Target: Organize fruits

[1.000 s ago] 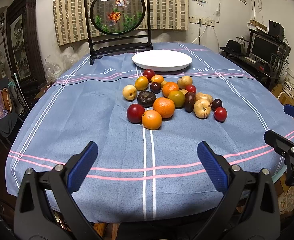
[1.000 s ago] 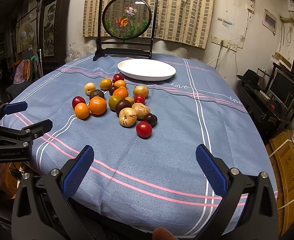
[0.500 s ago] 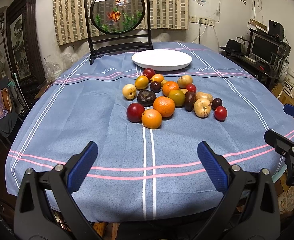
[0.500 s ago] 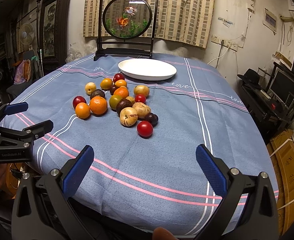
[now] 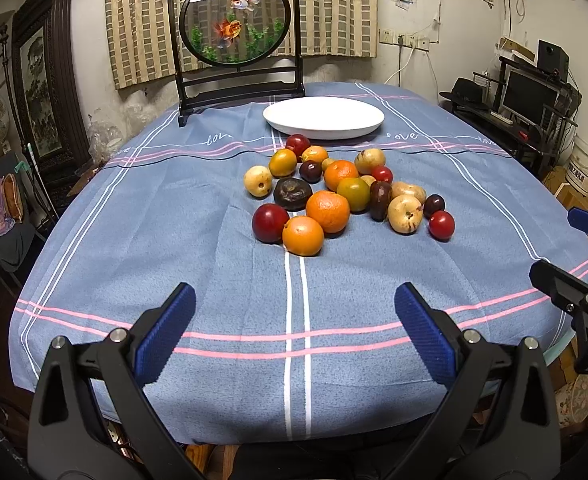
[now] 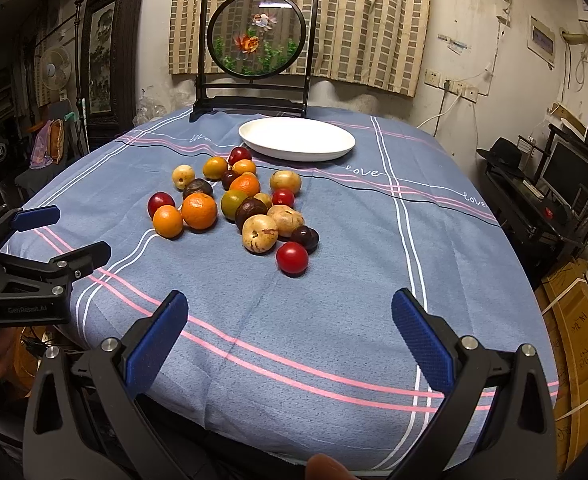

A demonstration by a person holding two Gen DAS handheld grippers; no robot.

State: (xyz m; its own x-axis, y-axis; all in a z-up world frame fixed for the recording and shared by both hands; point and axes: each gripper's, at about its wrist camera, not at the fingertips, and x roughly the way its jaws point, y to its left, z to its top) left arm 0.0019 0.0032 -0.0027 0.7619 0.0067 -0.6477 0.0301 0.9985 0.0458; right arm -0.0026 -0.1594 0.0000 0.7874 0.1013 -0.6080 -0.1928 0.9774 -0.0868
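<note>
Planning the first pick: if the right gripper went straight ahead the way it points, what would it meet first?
Probably the small shiny red round fruit, nearest in line with the open right gripper; only bare blue cloth lies between, though depth is uncertain.

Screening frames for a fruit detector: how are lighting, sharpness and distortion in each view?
Left wrist view: warm indoor light, fruit pile sharp with short soft shadows, mild sheen on the white plate, strong fisheye bending at the tablecloth edges, dark corners. Right wrist view: same light, fruit sharp, walls bowed, open right claw slightly soft in the foreground.
</note>
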